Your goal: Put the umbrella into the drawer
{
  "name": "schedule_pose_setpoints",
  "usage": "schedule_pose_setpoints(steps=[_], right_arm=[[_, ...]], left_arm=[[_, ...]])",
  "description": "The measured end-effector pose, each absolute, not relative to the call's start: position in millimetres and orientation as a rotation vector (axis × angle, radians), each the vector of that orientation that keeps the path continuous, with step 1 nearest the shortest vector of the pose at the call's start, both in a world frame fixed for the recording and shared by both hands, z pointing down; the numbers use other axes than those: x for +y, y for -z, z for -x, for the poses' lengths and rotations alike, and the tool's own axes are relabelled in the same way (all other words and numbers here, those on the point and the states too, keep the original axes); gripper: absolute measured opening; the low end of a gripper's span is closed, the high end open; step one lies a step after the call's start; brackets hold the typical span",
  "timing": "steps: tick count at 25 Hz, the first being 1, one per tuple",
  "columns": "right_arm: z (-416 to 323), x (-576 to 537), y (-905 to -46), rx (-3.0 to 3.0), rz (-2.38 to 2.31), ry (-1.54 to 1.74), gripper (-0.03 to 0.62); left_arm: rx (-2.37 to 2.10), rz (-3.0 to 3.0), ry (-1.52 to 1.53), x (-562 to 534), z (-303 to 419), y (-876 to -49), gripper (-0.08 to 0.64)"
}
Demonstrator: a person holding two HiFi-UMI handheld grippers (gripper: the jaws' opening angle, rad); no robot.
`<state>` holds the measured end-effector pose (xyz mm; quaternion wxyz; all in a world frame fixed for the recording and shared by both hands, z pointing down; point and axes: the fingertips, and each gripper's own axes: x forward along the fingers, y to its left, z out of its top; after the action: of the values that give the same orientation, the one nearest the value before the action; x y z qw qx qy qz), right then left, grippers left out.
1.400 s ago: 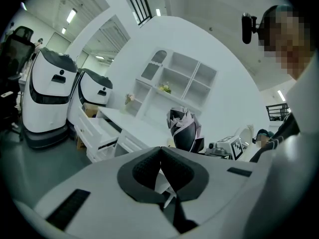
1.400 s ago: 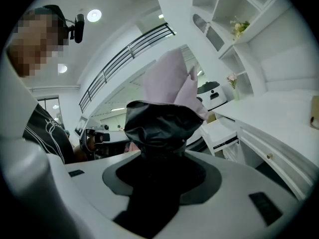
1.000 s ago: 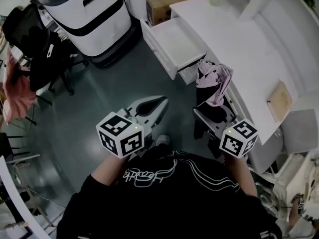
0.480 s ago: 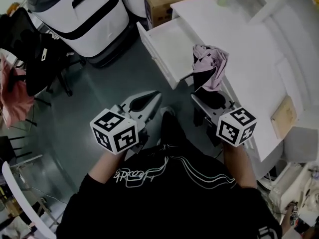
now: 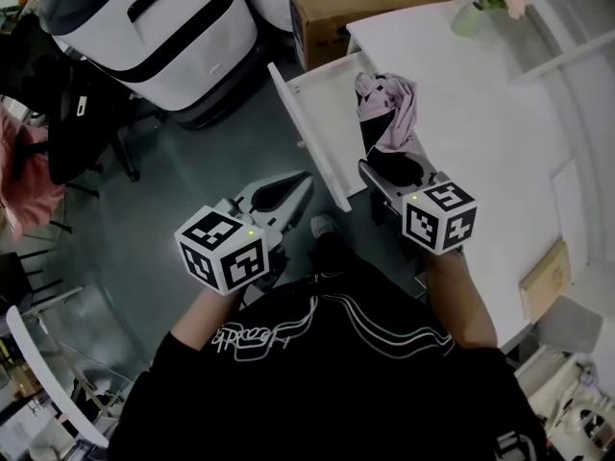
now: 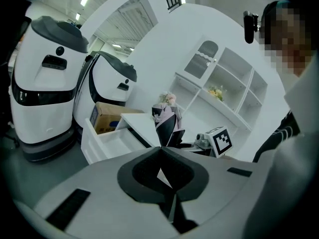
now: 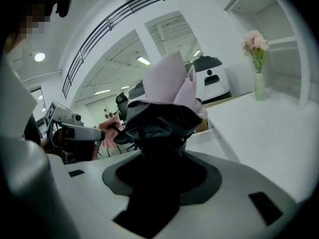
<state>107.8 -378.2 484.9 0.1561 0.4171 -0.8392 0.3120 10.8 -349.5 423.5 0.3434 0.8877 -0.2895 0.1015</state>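
Person [image 5: 317, 373]: is wearing a black top with white line print and is holding one claw in each hand, at the bottom of the head view.
Left claw [image 5: 307, 178]: is keeping its jaws together with the tips meeting and nothing between them. It is hanging over the floor and pointing toward the drawer front.
Right claw [image 5: 394, 168]: is clamping the dark lower part of the umbrella, with its jaws standing wide around the bundle.
Umbrella [image 5: 386, 113]: is folded, with pink cloth above black. It is rising out of the right claw and away from it. In the head view it is showing across the inner side of the open drawer, by the desk edge, and it is not lying in the drawer.
Floor [image 5: 173, 190]: is spreading dark and grey-green under the left claw.
Drawer [image 5: 325, 113]: is white and standing pulled out just ahead of the right claw, with its bottom showing bare.
Desk [image 5: 480, 133]: is white and stretching to the right of the right claw and beyond it.
Cardboard box [image 5: 375, 8]: is sitting past the drawer, beside the desk's far corner.
Vase of pink flowers [image 5: 473, 12]: is standing on the desk, well ahead of the right claw.
White machines [image 5: 154, 27]: two large bodies with black bands are standing ahead and left of the left claw, well apart from it.
Black chair [image 5: 82, 104]: is standing far left of the left claw.
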Motion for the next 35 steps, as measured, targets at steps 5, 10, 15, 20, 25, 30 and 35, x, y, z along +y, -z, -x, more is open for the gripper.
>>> schedule_pose_setpoints(steps=[5, 10, 15, 20, 25, 30, 35], right_arm=[[-102.5, -439.6, -541.8, -2.305, -1.132, -0.926, 0.207], [-95.8, -479.8, -603.3, -2.197, -1.056, -1.026, 0.207], [-88.1, -501.4, -671.2, -2.069, -0.988, -1.097, 0.207], [-90.8, -515.2, -725.3, -1.942, -0.948, -1.085, 0.207], [-95.1, -525.4, -763.1, -1.838, -0.910, -1.041, 0.207], [-101.0, -525.9, -786.6, -1.771, -0.893, -0.976, 0.207], [-102.5, -528.3, -797.5, -1.774, -0.910, -0.894, 0.215]], left_arm=[[-0.808, -2.225, -0.280, -392.4, -0.9, -450.4, 0.020], [-0.848, -2.152, -0.277, -421.8, 4.7, -474.8, 0.020], [-0.919, -2.065, -0.273, -440.4, 26.6, -496.9, 0.020], [-0.963, -2.013, -0.297, -445.7, 44.4, -514.9, 0.020], [-0.990, -1.991, -0.303, -454.7, 50.5, -521.9, 0.020], [-1.021, -1.975, -0.315, -464.5, 56.3, -525.9, 0.020], [-1.005, -1.999, -0.327, -470.9, 51.7, -528.1, 0.021]])
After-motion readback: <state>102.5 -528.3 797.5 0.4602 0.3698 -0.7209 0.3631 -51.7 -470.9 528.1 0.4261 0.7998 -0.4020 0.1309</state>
